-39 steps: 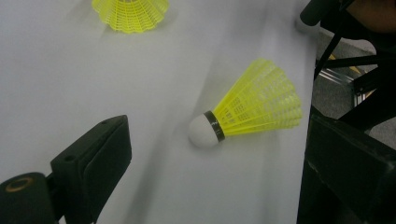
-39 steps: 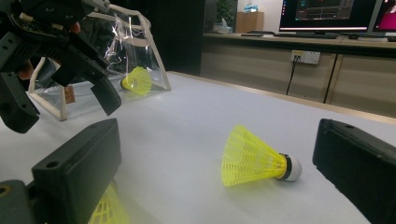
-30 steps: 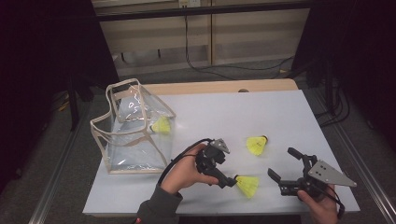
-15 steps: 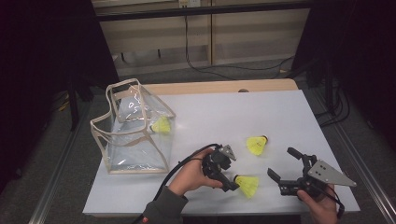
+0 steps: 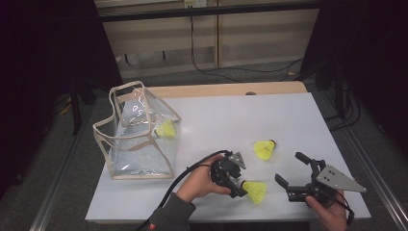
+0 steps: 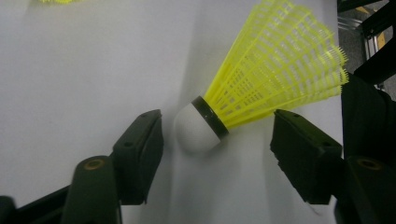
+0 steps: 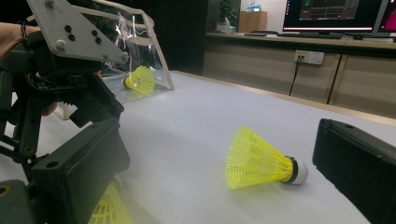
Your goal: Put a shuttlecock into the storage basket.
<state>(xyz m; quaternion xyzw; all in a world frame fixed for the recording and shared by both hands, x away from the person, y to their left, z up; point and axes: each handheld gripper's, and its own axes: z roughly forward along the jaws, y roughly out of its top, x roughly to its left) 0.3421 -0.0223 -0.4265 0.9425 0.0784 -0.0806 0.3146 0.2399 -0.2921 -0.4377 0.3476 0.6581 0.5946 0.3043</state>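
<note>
Table (image 5: 231, 115) is my landmark. Clear bag (image 5: 139, 132) stands on its left side, mouth up, one yellow shuttlecock inside (image 5: 166, 129) low against the wall facing table centre

I have the left gripper (image 5: 239, 188) down near the table's front edge, right of the bag. Its jaws have just been closing around the near shuttlecock (image 5: 255, 191). Left gripper view: cork end (image 6: 196, 128) sits between the pads, one pad close beside the cork, the other off the skirt with a gap, so jaws apart, nothing clamped yet

Right gripper (image 5: 292, 169) hovers at the table's front right corner, jaws wide apart, empty, pointing toward table centre

Second loose shuttlecock (image 5: 264, 149) lies right of table centre, behind both grippers

Step as I read it: grasp phase of picking the near shuttlecock, bag as destination. Next move calls for finishing the close on the cork rather than the soft skirt, then a lift and carry left over the bag mouth

View notes: the pad gap at the cork reads from the left gripper view; in the high view my hand (image 5: 202, 180) and the gripper body cover it. Right gripper view gives a side-on look at the second shuttlecock (image 7: 261, 161), cork toward its right jaw, with the bag (image 7: 140, 42) behind
</note>
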